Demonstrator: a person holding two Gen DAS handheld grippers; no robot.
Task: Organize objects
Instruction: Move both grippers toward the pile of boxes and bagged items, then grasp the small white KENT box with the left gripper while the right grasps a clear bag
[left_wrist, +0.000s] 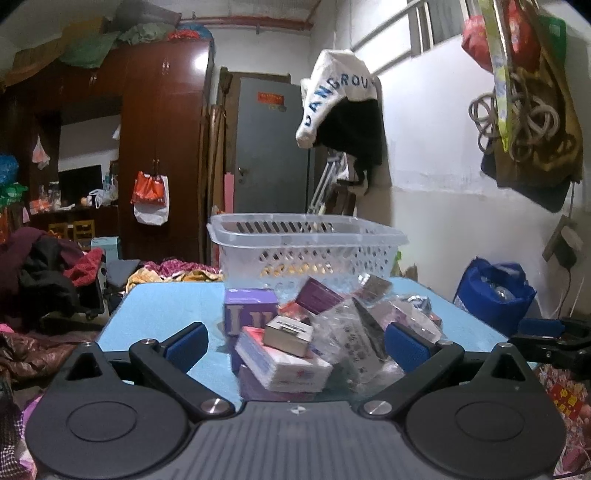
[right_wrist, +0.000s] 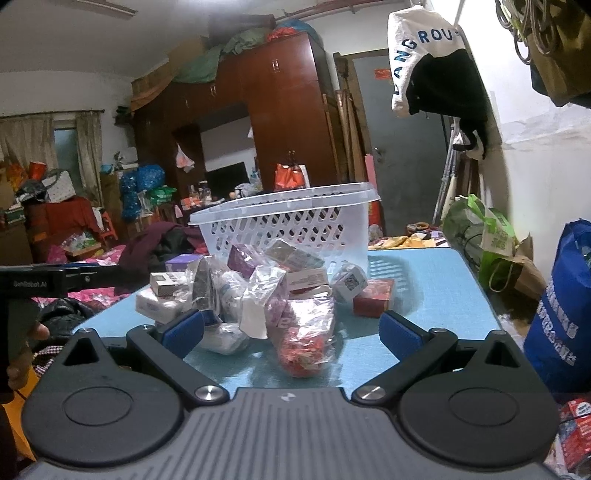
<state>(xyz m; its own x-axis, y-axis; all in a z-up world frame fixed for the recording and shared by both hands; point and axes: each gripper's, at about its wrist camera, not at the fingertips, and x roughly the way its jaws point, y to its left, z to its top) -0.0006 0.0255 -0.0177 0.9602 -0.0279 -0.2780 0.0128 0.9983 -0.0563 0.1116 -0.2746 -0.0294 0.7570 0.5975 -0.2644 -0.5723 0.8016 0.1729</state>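
Hovering level, left claw (left_wrist: 295, 345) (spread wide) faces the pile (left_wrist: 314, 332).

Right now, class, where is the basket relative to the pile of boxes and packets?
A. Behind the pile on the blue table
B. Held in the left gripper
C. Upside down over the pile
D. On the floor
A: the basket stands upright on the table behind the pile.

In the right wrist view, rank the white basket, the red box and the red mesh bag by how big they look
1. White basket, plainly largest.
2. Red mesh bag.
3. Red box.
The bag lies nearer the camera, so bag versus box is unsure.
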